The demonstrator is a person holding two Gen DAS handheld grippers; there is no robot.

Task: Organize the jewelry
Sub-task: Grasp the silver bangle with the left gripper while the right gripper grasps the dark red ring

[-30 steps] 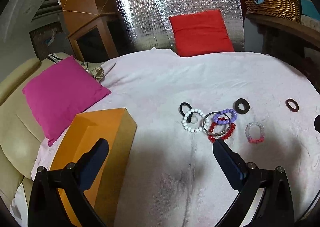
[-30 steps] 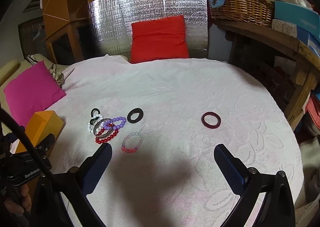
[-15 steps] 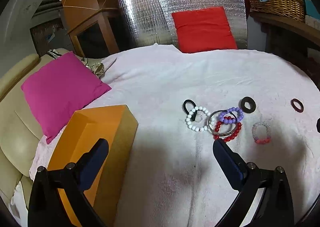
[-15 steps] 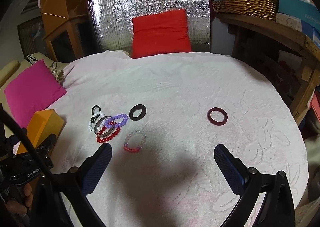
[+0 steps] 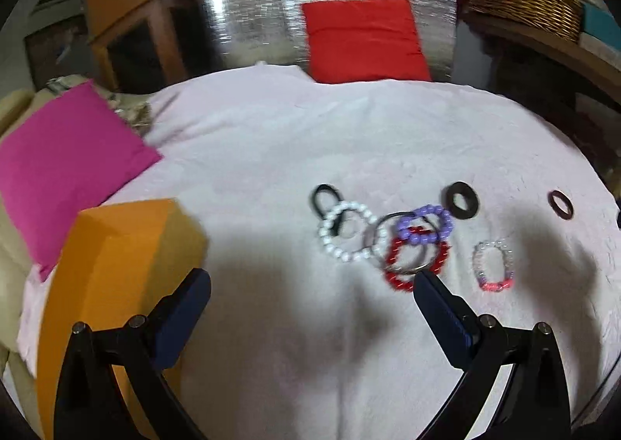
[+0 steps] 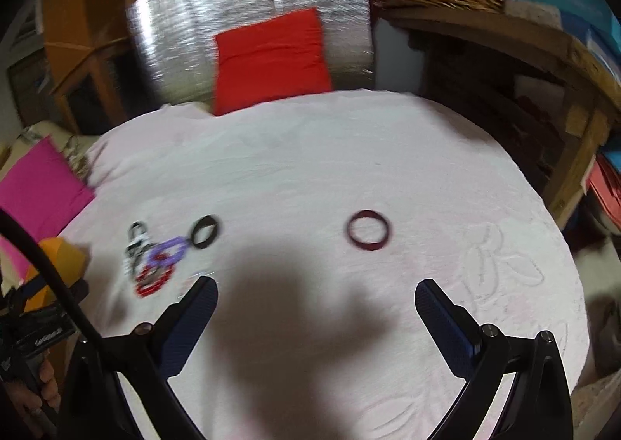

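- two hand-held grippers hang over the counter (image 5: 271, 137), which has a pale pink cloth on it. nothing is picked up yet, so i think this is the reaching step.
- left hand-held gripper (image 5: 310, 284) is spread wide and holds nothing. right hand-held gripper (image 6: 314, 292) is spread wide too, and holds nothing.
- a tangled pile sits near the middle of the counter, just past the left hand-held gripper's right finger: white bead bracelet (image 5: 347, 232), purple bead bracelet (image 5: 425, 224), red bead bracelet (image 5: 415, 263) and a thin metal ring (image 5: 403, 242), all lying over each other.
- pink bead bracelet (image 5: 493, 265) lies alone, just beside the pile, toward the right edge.
- dark red bangle (image 6: 368, 229) lies alone, in front of the right hand-held gripper, apart from its fingers.
- orange box (image 5: 116, 284) stands at the left edge.
- next, i think one hand-held gripper must drop down and pinch one piece, then carry it to the box. the pile may come up together.
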